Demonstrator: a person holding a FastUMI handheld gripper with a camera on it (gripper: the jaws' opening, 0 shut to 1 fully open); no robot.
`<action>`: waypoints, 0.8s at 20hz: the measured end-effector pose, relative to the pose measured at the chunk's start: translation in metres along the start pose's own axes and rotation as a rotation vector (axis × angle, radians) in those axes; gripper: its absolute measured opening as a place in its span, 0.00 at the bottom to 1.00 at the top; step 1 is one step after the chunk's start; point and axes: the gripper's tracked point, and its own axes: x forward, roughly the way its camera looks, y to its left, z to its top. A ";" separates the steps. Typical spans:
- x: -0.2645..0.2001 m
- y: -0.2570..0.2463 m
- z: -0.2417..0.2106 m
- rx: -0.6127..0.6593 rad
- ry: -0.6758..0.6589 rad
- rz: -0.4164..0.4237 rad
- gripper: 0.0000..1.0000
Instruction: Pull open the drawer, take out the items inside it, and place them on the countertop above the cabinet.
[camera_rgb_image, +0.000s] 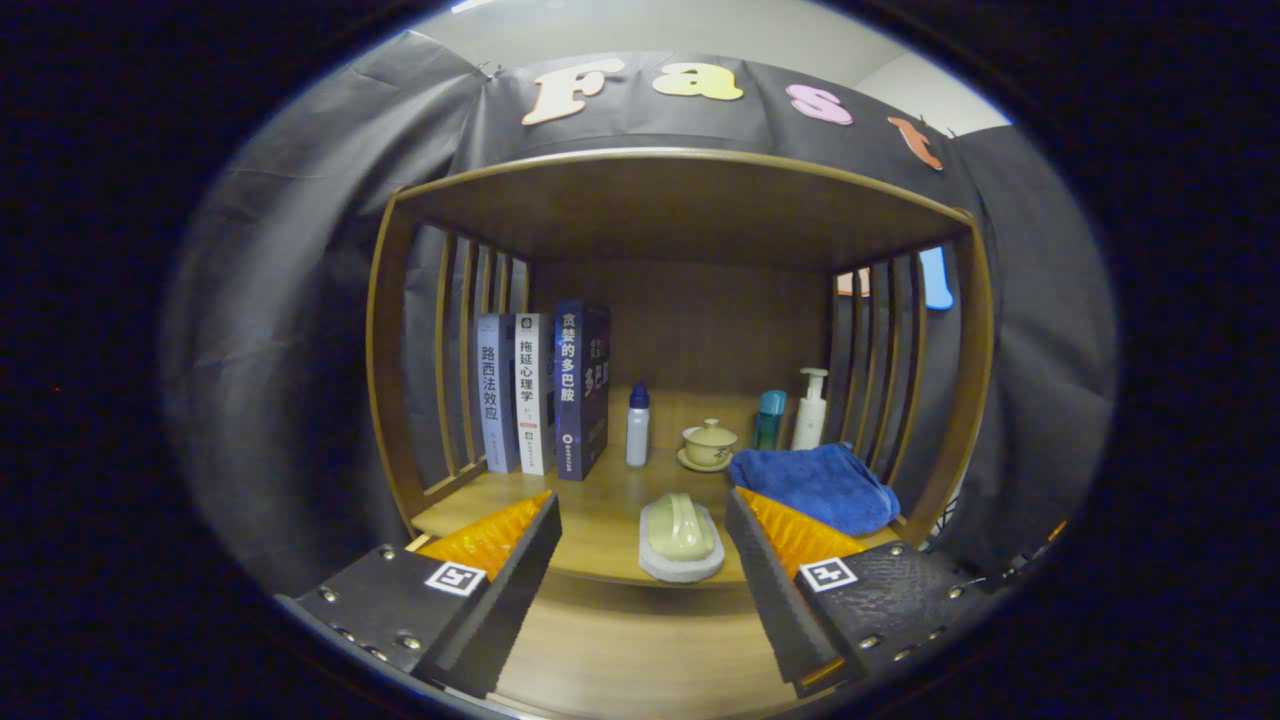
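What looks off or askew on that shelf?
Little: the crumpled blue towel lies bunched against the right slats, and the pale green cup lies tipped on its grey coaster, between the open tongs. Books and bottles stand upright.

A slatted wooden shelf unit (680, 200) stands against black cloth wall (300, 300).

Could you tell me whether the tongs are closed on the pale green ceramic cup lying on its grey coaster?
No, the tongs stand open, with the pale green ceramic cup untouched between their fingers.
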 end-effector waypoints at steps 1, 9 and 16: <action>-0.010 0.001 0.000 0.004 0.002 0.008 0.98; -0.094 0.008 -0.036 -0.009 0.006 0.038 0.98; -0.129 0.008 -0.082 0.031 0.021 0.020 0.98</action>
